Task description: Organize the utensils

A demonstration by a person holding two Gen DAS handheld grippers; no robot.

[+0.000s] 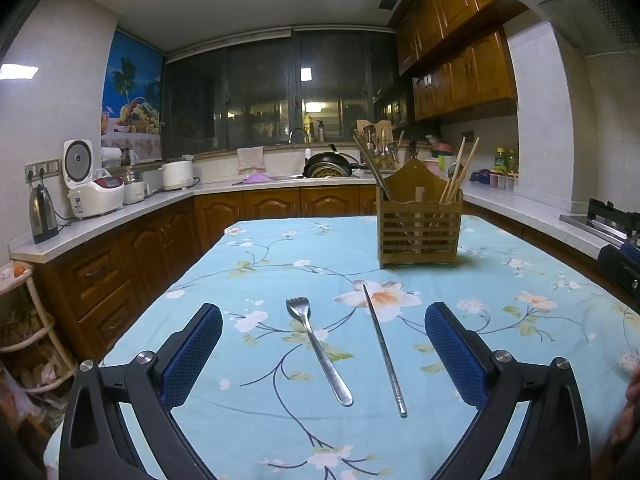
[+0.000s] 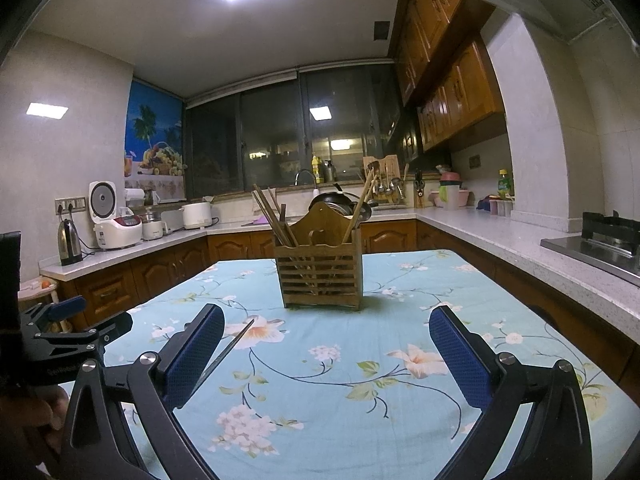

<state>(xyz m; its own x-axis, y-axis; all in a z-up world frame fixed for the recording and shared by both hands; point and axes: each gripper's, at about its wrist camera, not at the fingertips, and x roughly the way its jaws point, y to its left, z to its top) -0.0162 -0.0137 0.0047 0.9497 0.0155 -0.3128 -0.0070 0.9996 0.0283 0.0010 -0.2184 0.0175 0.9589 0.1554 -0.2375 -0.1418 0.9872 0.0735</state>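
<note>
Fork [image 1: 316,344] beside metal chopstick [image 1: 384,350] on tablecloth [image 1: 248,264] | wooden holder [image 1: 419,232] behind | left gripper [image 1: 323,354] spread, empty | right gripper [image 2: 326,356] spread, empty

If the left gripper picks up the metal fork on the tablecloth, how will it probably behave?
The fork looks like thin polished metal, so it is probably stiff, light and somewhat slippery between the pads. It lies flat on the soft tablecloth, so getting under it may be awkward. Its flat handle should not roll.

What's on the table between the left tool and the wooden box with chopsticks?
In the left wrist view, a fork and a metal chopstick lie between the open left tool and the wooden box.
</note>
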